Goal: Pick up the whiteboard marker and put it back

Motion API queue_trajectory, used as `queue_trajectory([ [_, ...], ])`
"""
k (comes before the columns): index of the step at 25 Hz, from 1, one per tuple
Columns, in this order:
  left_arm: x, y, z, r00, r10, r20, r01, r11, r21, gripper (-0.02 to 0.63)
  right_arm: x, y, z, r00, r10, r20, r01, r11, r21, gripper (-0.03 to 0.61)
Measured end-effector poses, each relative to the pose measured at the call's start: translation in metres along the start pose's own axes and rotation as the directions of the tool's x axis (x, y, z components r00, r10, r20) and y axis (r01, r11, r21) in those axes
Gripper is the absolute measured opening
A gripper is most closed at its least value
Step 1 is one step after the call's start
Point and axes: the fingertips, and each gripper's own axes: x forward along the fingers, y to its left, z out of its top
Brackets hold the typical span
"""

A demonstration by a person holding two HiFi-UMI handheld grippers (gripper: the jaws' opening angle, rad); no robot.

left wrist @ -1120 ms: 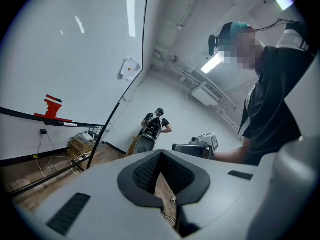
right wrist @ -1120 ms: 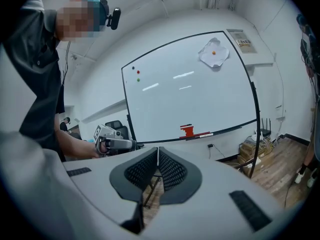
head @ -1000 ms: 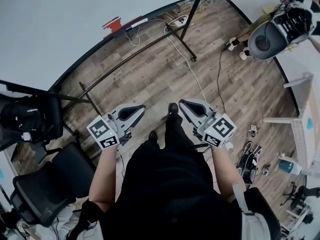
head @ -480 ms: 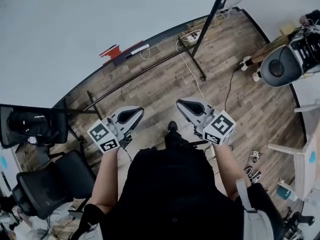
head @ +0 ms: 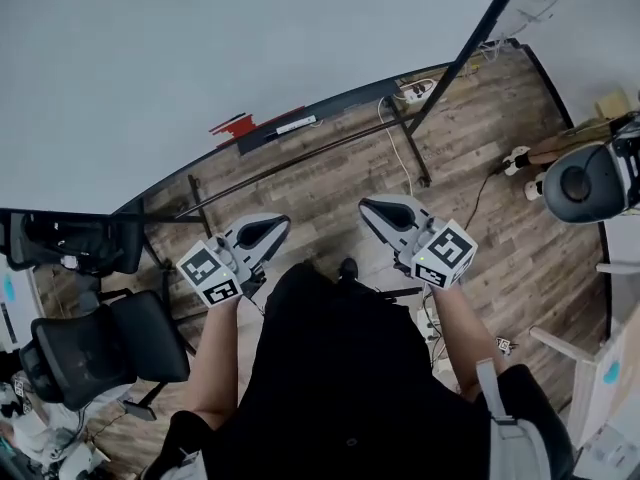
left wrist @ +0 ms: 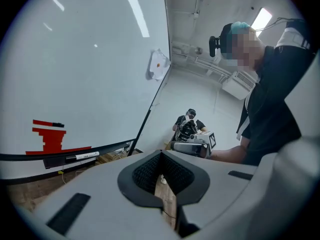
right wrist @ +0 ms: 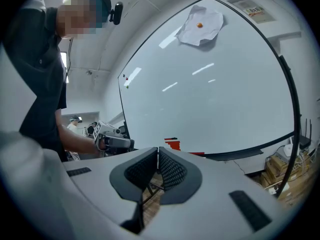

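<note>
The whiteboard marker [head: 296, 124], white with a dark cap, lies on the dark tray [head: 330, 113] along the whiteboard's lower edge, beside red drawn bars [head: 232, 125]. It also shows in the left gripper view as the marker [left wrist: 84, 156] under the red bars [left wrist: 50, 139]. My left gripper [head: 281, 221] and right gripper [head: 365, 207] are held side by side in front of my body, well short of the tray. Both are shut with nothing between them: left gripper [left wrist: 161, 154], right gripper [right wrist: 158, 150]. The right gripper view faces the whiteboard [right wrist: 210, 84].
The whiteboard stands on a black frame with legs [head: 420, 158] on the wood floor. A power strip and cables [head: 415, 90] lie near it. Black office chairs [head: 90, 343] stand at the left, a round grey object [head: 590, 180] at the right. A crumpled paper [left wrist: 158, 65] hangs on the board.
The head view has swung up and toward the whiteboard, which now fills more of the picture; the tray and marker sit lower and more central. Both grippers keep the same pose, shut.
</note>
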Motion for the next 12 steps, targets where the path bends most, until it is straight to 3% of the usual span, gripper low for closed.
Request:
queue_trajectory([
  [6,-0.001,0.043,0.004,0.999,0.02,0.042,-0.019,0.999,-0.03,0.011,0.036,-0.017,0.001,0.998,0.058,-0.038,-0.058,0.998,-0.02,0.021],
  [12,-0.003,0.09,0.023,0.998,-0.023,0.058,0.024,0.999,-0.03,0.011,0.086,-0.039,0.017,0.997,0.02,-0.068,-0.022,0.999,-0.032,0.021],
])
